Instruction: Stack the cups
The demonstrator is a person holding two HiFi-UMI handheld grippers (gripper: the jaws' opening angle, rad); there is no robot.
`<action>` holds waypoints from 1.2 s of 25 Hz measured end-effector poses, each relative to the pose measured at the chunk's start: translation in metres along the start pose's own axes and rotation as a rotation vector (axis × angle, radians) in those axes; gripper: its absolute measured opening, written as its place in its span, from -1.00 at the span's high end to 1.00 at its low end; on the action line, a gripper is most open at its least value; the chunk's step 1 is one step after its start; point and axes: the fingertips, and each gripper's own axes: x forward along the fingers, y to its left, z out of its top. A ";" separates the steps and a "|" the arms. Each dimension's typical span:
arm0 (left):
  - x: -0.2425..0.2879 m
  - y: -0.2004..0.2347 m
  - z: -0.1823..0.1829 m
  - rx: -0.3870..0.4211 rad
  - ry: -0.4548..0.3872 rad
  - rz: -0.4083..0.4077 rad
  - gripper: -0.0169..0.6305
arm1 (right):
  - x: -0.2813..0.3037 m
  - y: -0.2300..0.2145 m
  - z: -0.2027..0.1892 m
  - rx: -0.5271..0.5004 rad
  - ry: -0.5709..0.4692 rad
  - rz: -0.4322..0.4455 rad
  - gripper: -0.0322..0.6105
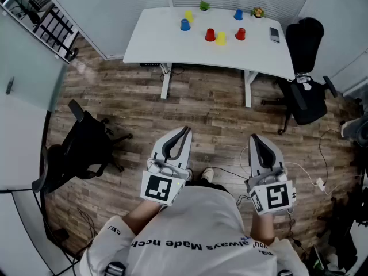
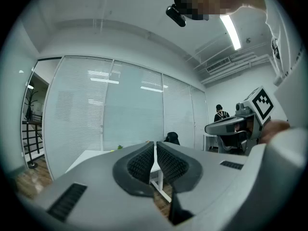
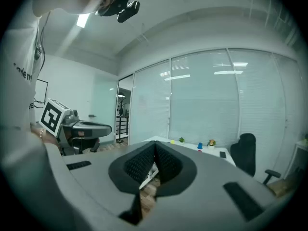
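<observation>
Left gripper and right gripper held near waist, roughly level, jaws pressed together, empty; table with cups well ahead.

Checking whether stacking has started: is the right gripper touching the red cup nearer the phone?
Apart. The head view shows the right gripper over the floor; the red cup stands on the table far beyond.

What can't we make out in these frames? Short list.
- Head view: the cups on the table are too small to tell whether they stand rim up or rim down.
- Left gripper view: the cups are hidden behind the left tool's own body.
- Right gripper view: the cups are tiny specks, some blocked by the right tool, so they can't be counted.
- Head view: both hands are covered by the marker cubes.
</observation>
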 end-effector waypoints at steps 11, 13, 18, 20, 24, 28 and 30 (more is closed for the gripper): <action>0.025 0.000 -0.007 -0.003 0.010 0.021 0.87 | 0.013 -0.026 -0.007 0.012 0.005 0.025 0.84; 0.036 0.007 -0.010 -0.002 0.025 0.020 0.87 | 0.024 -0.032 -0.007 0.014 0.008 0.029 0.85; 0.076 0.038 -0.016 -0.007 0.020 0.020 0.87 | 0.069 -0.052 -0.006 0.015 0.014 0.024 0.86; 0.097 0.055 -0.015 -0.006 0.013 0.014 0.87 | 0.094 -0.061 -0.003 0.012 0.016 0.021 0.86; 0.147 0.094 -0.009 -0.001 -0.009 -0.006 0.87 | 0.153 -0.083 0.009 -0.003 0.018 0.012 0.87; 0.189 0.138 -0.001 0.002 -0.020 -0.018 0.87 | 0.213 -0.099 0.021 0.001 0.023 -0.002 0.88; 0.204 0.158 0.001 -0.002 -0.018 -0.024 0.87 | 0.237 -0.103 0.028 0.004 0.022 -0.008 0.88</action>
